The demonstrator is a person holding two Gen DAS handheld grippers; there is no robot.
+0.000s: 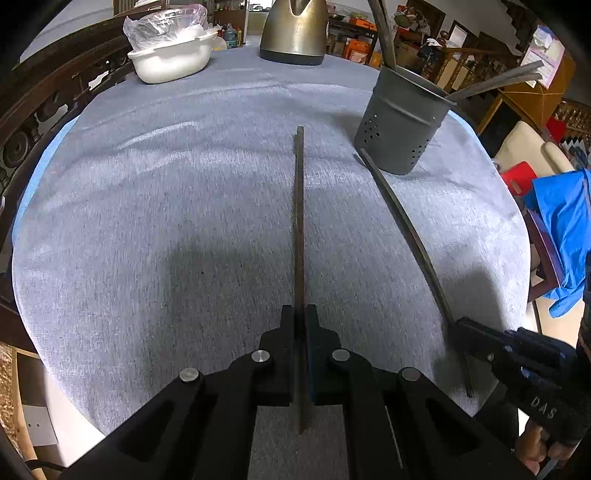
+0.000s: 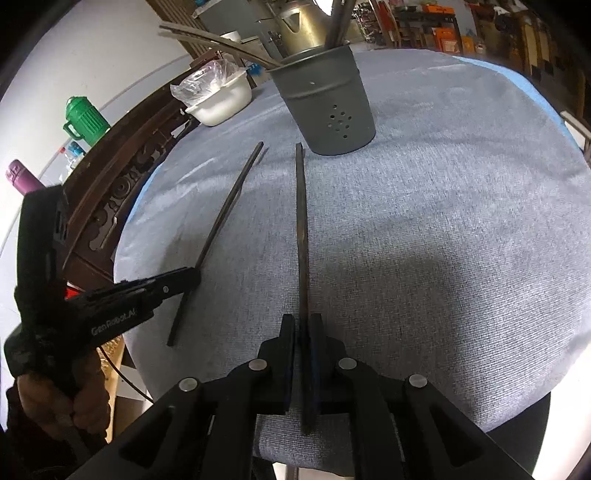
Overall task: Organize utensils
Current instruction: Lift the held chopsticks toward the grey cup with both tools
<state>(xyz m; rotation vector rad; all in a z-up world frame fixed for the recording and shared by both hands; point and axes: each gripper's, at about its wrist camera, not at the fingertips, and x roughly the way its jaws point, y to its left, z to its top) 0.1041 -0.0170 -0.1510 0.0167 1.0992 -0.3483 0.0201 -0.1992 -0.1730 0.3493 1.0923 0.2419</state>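
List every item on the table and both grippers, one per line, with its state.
left gripper: shut on left chopstick, which lies along the cloth.
right gripper: shut on right chopstick, tip near the holder.
grey utensil holder: upright, already holding several chopsticks.
white bowl: upright, plastic bag inside.
metal kettle: standing upright.

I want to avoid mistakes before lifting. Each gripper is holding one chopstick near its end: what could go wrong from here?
1. Left gripper and right gripper each clamp a chopstick near one end, so the long free part may swing or slip when lifted.
2. The grey utensil holder already holds chopsticks leaning outward; a new tip could hit them or tip the holder.
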